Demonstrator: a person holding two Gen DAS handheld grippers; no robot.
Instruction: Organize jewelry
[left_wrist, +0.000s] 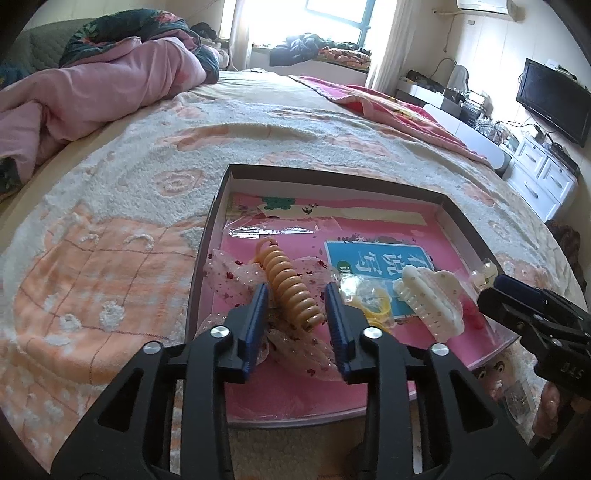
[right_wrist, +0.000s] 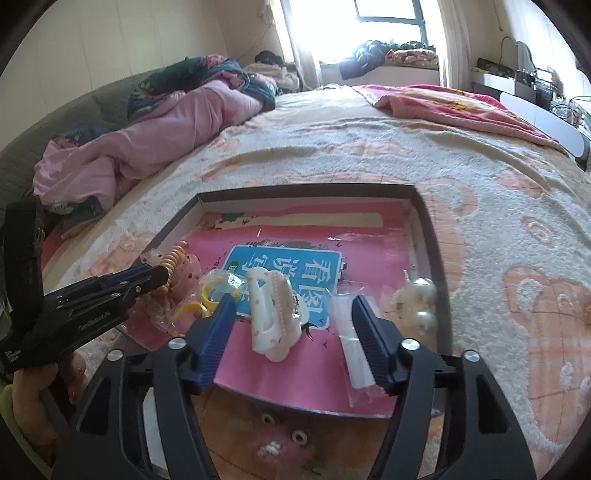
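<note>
A shallow box (left_wrist: 214, 218) with a pink lining lies on the bed. In it, a tan spiral hair tie (left_wrist: 290, 282) lies on a sheer dotted bow (left_wrist: 229, 273), between the open jaws of my left gripper (left_wrist: 295, 299). A white claw clip (left_wrist: 430, 295) lies to its right, and also shows in the right wrist view (right_wrist: 271, 314) between the open jaws of my right gripper (right_wrist: 291, 314). Yellow bands in a clear bag (right_wrist: 212, 295) lie between them. A pearl piece (right_wrist: 419, 299) and a white strip in plastic (right_wrist: 351, 343) lie at the box's right side.
The box (right_wrist: 428, 229) rests on a cream and orange fleece blanket (left_wrist: 110, 229). A pink quilt (left_wrist: 92, 96) is heaped at the far left. A red blanket (left_wrist: 388, 107) lies far right. White drawers (left_wrist: 543, 177) and a TV (left_wrist: 554, 99) stand beyond the bed.
</note>
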